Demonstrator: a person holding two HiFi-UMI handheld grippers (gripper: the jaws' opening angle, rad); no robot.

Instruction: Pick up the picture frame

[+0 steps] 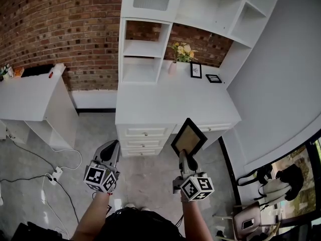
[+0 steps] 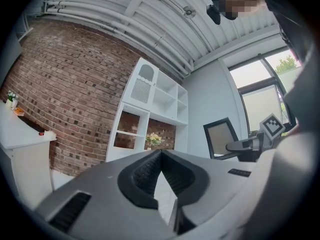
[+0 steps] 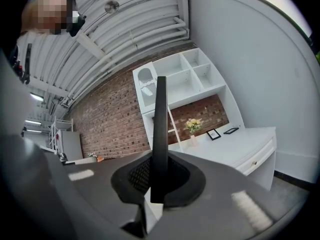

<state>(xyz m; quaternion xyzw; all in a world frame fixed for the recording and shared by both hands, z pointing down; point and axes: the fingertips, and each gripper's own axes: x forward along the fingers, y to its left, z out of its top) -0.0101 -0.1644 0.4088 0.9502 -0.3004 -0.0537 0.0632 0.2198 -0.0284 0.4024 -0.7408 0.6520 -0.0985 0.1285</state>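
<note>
- The white desk [image 1: 165, 104] stands ahead of you; the picture frame [image 1: 189, 137] is off it, in the air just in front.
- Your right gripper [image 1: 183, 155] is clamped tight on the frame's lower edge, so the pick-up looks done. Next, simply keep it steady.
- Your left gripper [image 1: 112, 144] is closed on nothing.

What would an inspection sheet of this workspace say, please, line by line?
Surface: white desk, mostly bare.
Job's things: picture frame is off the desk, held in front of it.
Clutter: flower vase, small upright frame and flat frame at the desk's back; small items on the side table.
Grippers: right gripper shut on the picture frame's edge; left gripper shut, nothing between its jaws.
Cables: power strip and cables on the floor, at left.
Surroundings: brick wall, white shelf unit, grey wall.
</note>
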